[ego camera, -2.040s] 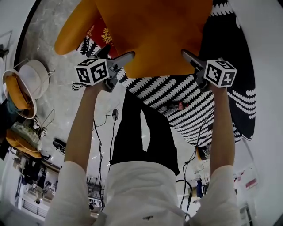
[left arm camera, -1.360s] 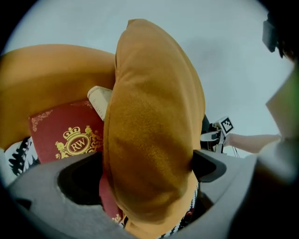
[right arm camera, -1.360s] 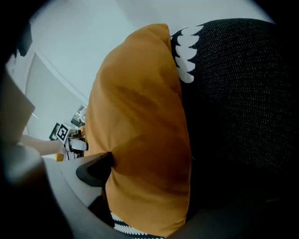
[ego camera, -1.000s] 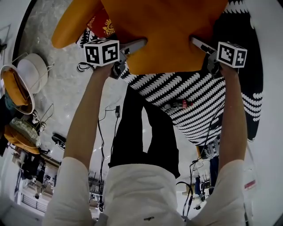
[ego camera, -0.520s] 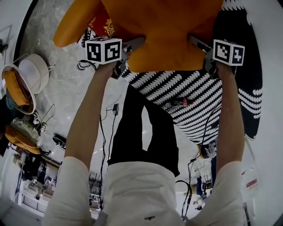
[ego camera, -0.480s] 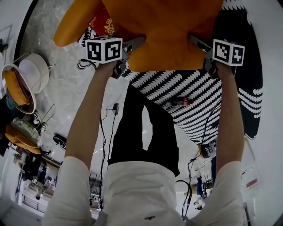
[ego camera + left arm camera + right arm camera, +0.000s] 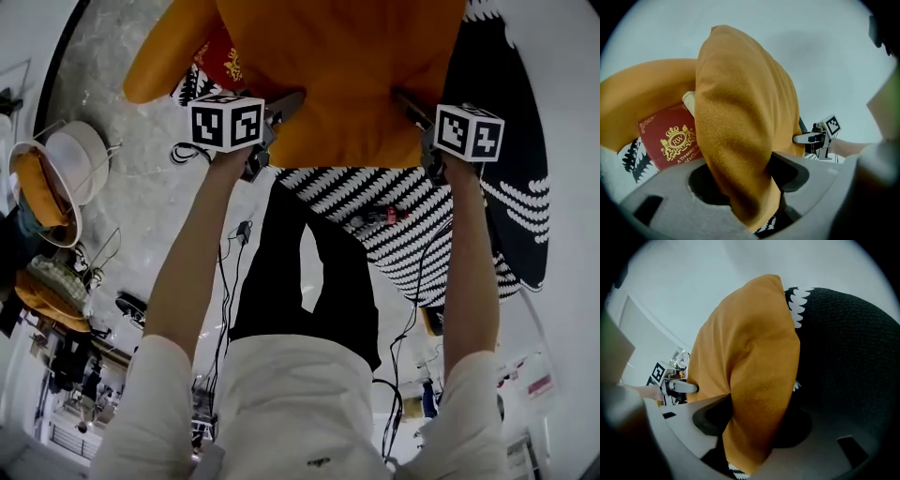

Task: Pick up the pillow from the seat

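The orange pillow (image 7: 337, 75) fills the top centre of the head view, above the black-and-white seat (image 7: 403, 202). The left claw (image 7: 284, 105) takes its lower left edge and the right claw (image 7: 405, 97) its lower right edge. Both pairs of jaws are closing, with the pillow's fabric squeezed between them. A red book (image 7: 670, 140) shows at the middle left, partly behind the pillow.

Quick headcount
One orange pillow (image 7: 347, 75), one red book (image 7: 670, 140), one black-and-white seat (image 7: 422, 216); maybe a second orange cushion (image 7: 164, 56) at the side, can't tell.
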